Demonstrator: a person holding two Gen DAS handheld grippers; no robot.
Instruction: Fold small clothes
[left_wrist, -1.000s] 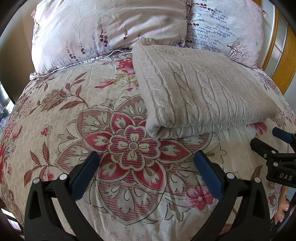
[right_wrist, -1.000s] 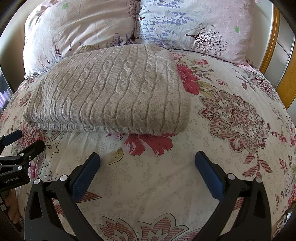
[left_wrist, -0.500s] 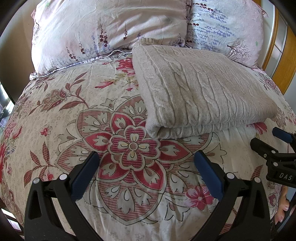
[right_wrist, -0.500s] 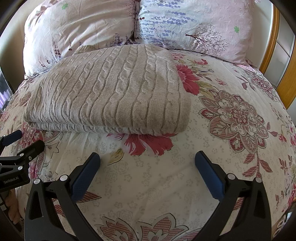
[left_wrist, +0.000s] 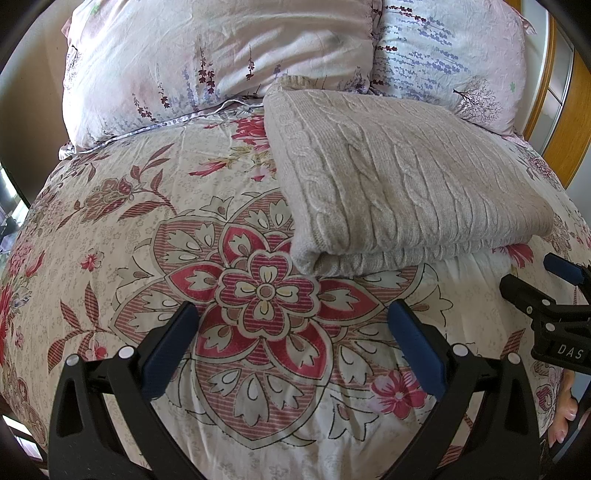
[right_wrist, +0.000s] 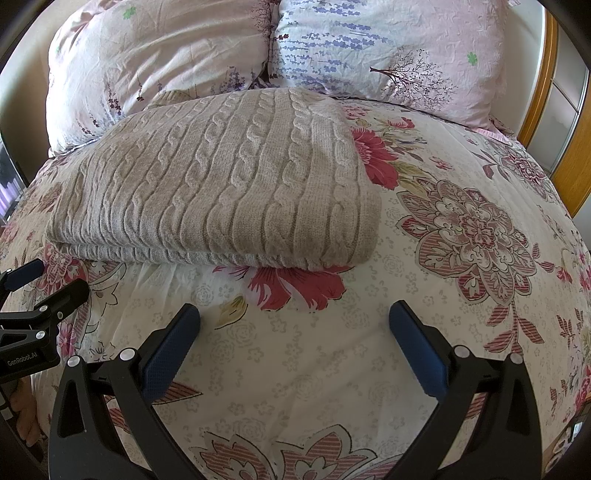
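- The folded sweater (left_wrist: 399, 184) lies on the bedspread (left_wrist: 155, 229), its far edge against the two pillows (right_wrist: 388, 51) at the far end.
- The left gripper (left_wrist: 295, 343) hangs over the bedspread, near of the sweater's left corner, jaws apart.
- The right gripper (right_wrist: 295, 343) hangs to its right, near of the sweater's right part, jaws apart.

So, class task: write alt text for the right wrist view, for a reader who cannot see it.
A folded beige cable-knit sweater lies on a floral bedspread, below two pale floral pillows. The open right gripper, blue-padded, hovers over bare bedspread, holding nothing; the left gripper shows at the left edge.
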